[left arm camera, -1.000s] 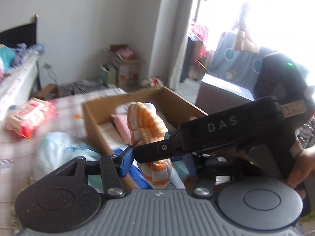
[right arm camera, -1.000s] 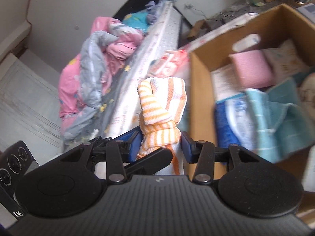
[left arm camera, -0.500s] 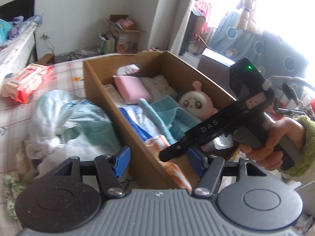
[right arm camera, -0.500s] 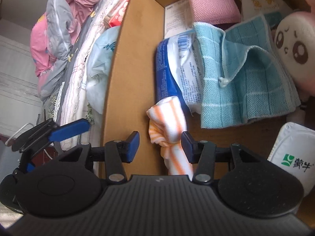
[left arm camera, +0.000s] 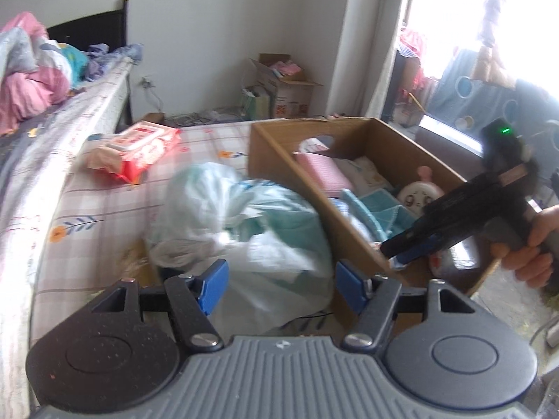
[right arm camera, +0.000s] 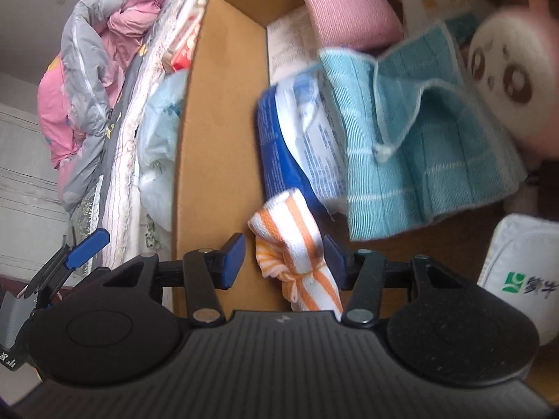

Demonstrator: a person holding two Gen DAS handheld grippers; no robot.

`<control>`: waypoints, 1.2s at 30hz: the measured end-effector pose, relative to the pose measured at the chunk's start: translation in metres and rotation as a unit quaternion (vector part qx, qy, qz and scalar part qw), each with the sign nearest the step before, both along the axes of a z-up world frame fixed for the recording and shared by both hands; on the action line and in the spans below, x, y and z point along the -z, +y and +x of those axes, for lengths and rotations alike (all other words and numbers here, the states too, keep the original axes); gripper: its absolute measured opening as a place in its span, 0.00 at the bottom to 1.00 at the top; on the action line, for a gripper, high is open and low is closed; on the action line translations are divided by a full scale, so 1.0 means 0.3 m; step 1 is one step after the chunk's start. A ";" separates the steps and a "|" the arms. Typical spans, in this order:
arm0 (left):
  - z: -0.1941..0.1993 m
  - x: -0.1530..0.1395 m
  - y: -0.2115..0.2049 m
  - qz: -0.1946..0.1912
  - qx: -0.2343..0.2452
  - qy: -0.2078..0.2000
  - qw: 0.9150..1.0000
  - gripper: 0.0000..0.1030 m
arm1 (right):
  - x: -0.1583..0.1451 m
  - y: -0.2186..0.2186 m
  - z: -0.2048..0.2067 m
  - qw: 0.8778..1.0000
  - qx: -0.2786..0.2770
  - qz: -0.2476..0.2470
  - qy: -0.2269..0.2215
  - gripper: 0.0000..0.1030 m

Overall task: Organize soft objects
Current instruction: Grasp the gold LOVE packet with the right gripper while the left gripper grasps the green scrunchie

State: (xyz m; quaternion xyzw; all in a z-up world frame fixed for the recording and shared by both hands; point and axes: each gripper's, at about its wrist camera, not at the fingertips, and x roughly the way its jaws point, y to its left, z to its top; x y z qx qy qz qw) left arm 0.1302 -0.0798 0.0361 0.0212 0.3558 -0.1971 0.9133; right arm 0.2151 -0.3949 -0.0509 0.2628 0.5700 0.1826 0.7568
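An orange-and-white striped towel (right arm camera: 293, 244) lies in the near corner of a cardboard box (right arm camera: 216, 111), between the jaws of my right gripper (right arm camera: 284, 253), which is open and not gripping it. The box holds a teal cloth (right arm camera: 429, 146), a blue-white pack (right arm camera: 297, 132), a pink pad (right arm camera: 349, 10) and a white plush toy (right arm camera: 513, 70). My left gripper (left arm camera: 279, 284) is open and empty over a pale plastic bag (left arm camera: 244, 216) on the bed, beside the box (left arm camera: 290, 160). The right gripper (left arm camera: 412, 248) shows there reaching into the box.
A red wipes pack (left arm camera: 139, 150) lies on the checked bed sheet (left arm camera: 104, 209). A pink and grey quilt (right arm camera: 87, 70) is piled farther along the bed. A white pouch (right arm camera: 520, 272) sits in the box's near right. Cardboard boxes (left arm camera: 286, 87) stand by the far wall.
My right gripper carried the striped towel into the box, opened and let it go; the jaws are now wider. My left gripper swung left, away from the box, toward the plastic bag.
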 end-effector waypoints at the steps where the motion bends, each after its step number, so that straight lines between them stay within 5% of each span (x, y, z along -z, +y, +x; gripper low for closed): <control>1: -0.006 -0.001 0.029 -0.001 -0.010 -0.003 1.000 0.68 | -0.036 0.003 0.000 1.000 -0.002 -0.011 -0.017 0.51; 5: -0.007 0.011 0.128 0.002 -0.047 -0.010 0.999 0.68 | -0.171 0.067 0.017 0.995 -0.024 -0.051 -0.085 0.53; 8: -0.004 0.040 0.174 0.043 -0.077 -0.025 0.996 0.68 | -0.264 0.166 0.043 0.986 -0.066 -0.066 -0.138 0.59; 13: 0.047 0.120 0.266 0.047 -0.111 0.010 0.993 0.68 | -0.359 0.417 0.117 0.957 -0.182 -0.094 -0.204 0.73; 16: 0.093 0.170 0.313 0.044 -0.124 0.027 0.991 0.68 | -0.382 0.621 0.171 0.919 -0.280 -0.131 -0.245 0.80; 19: 0.153 0.237 0.333 0.059 -0.122 0.049 0.990 0.68 | -0.368 0.822 0.221 0.867 -0.390 -0.166 -0.263 0.84; 24: 0.185 0.314 0.332 0.111 -0.115 0.054 0.986 0.68 | -0.274 1.103 0.254 0.760 -0.547 -0.224 -0.270 0.87; 27: 0.188 0.347 0.342 0.114 -0.109 0.061 0.986 0.64 | -0.191 1.212 0.268 0.706 -0.611 -0.243 -0.262 0.88; 30: 0.183 0.359 0.363 0.109 -0.108 0.067 0.986 0.59 | -0.113 1.285 0.299 0.680 -0.641 -0.256 -0.245 0.88; 36: 0.168 0.361 0.430 0.073 -0.119 0.069 0.988 0.45 | -0.001 1.319 0.373 0.667 -0.671 -0.258 -0.197 0.88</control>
